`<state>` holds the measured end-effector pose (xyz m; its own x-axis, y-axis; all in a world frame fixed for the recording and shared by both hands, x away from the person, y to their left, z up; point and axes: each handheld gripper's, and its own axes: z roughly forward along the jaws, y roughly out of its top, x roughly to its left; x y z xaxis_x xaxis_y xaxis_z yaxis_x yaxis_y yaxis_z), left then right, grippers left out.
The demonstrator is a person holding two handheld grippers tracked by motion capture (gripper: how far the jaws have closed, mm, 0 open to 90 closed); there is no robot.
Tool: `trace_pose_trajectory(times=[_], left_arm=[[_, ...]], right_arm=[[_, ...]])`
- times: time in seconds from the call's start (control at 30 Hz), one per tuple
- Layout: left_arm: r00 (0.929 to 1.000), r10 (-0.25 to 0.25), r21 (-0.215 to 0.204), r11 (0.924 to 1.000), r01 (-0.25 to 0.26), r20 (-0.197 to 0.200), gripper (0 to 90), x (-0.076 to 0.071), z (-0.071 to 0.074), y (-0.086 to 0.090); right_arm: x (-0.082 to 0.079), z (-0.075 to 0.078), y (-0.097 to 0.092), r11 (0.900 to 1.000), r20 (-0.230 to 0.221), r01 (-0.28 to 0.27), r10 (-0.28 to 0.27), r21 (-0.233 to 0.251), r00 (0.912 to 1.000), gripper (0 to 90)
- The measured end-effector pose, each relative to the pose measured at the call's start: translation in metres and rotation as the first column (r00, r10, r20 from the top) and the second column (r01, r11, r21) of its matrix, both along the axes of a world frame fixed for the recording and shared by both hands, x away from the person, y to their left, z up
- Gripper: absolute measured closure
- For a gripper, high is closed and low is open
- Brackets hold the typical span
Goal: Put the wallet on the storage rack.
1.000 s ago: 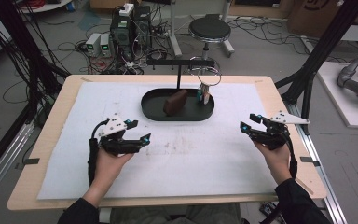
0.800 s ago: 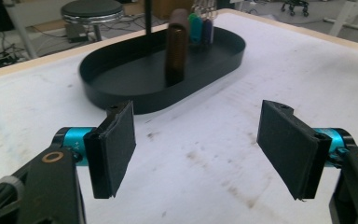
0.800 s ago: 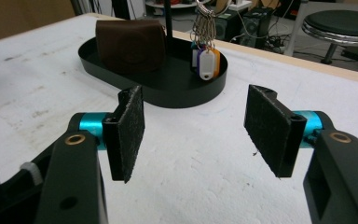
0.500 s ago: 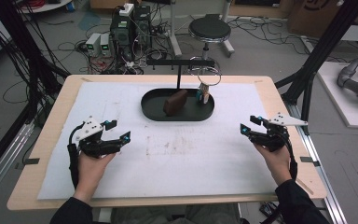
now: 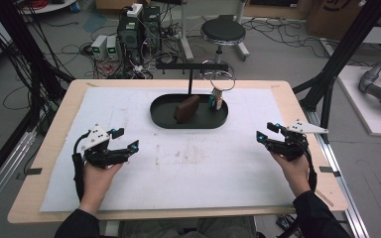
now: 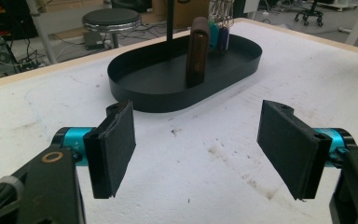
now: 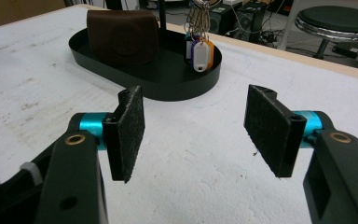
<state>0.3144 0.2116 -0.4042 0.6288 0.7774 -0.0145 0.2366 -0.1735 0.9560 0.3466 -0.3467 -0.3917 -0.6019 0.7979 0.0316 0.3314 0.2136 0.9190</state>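
Your left gripper (image 5: pixel 125 139) and right gripper (image 5: pixel 268 132) both hover with jaws wide apart, gripping nothing, low over the stained white mat (image 5: pixel 188 158) on the wooden table (image 5: pixel 59 114). Between and beyond them sits one black oval tray (image 5: pixel 161 119) holding one upright brown pouch (image 5: pixel 186 108) and one bunch of key tags (image 5: pixel 217 101) hanging from a stand, with one round stool (image 5: pixel 223 30) and cabled electronics on the floor behind

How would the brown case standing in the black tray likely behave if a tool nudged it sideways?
The brown case stands on a narrow edge in the black tray; the left gripper view shows it thin and tall, so it would probably tip rather than slide. It looks like leather, so likely somewhat soft and grippy. The tray's low wall might catch it.
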Motion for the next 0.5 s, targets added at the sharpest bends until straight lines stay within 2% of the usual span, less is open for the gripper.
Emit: trace_pose_trajectory(times=[0.5], left_arm=[[0.9999, 0.010, 0.003, 0.9999, -0.010, -0.004, 27.6, 0.0034, 0.0000, 0.0003]], right_arm=[[-0.0015, 0.0005, -0.0055, 0.9999, -0.015, 0.002, -0.002, 0.014, 0.9999, 34.5]])
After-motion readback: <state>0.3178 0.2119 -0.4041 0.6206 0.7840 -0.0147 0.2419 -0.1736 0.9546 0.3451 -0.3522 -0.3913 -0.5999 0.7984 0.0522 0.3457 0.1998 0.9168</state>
